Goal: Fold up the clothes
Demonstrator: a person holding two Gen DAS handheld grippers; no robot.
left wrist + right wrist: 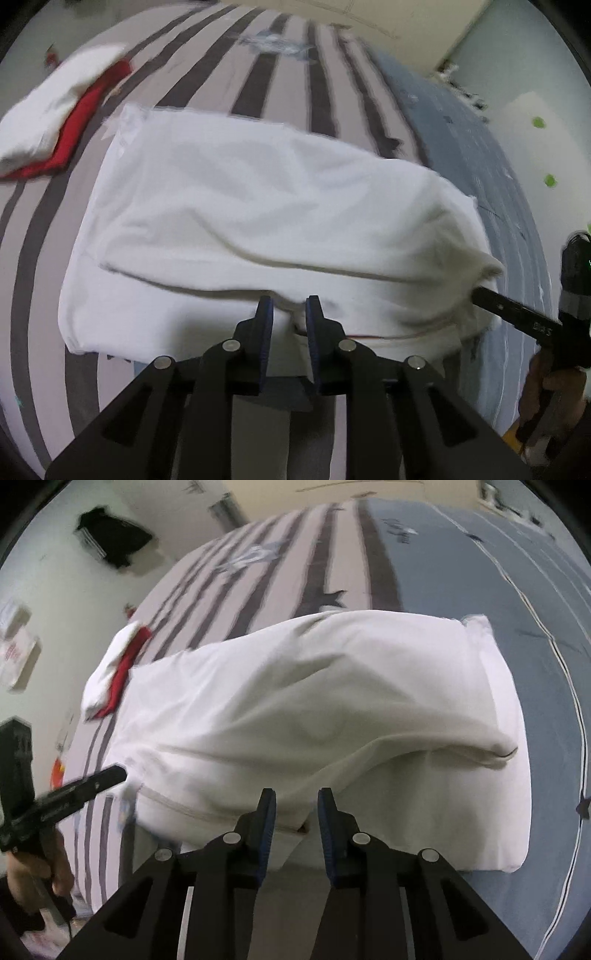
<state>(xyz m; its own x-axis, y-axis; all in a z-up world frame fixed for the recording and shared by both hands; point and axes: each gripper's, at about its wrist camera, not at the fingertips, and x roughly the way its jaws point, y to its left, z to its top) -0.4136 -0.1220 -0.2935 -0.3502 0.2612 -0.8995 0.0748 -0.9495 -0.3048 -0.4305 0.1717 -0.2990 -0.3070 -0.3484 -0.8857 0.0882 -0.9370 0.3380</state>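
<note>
Two grippers are counted: the left gripper (289, 308) and the right gripper (297, 801), each with two blue-padded fingers (265, 314). One large white garment (258, 221) is seen mid-frame. At the upper left, two folded pieces are stacked: one white piece (55, 110) and one red piece (81, 122) (partly covered). One striped bedcover (288, 81) is counted, and one dark garment (110, 539) at the upper left of the right wrist view.
</note>
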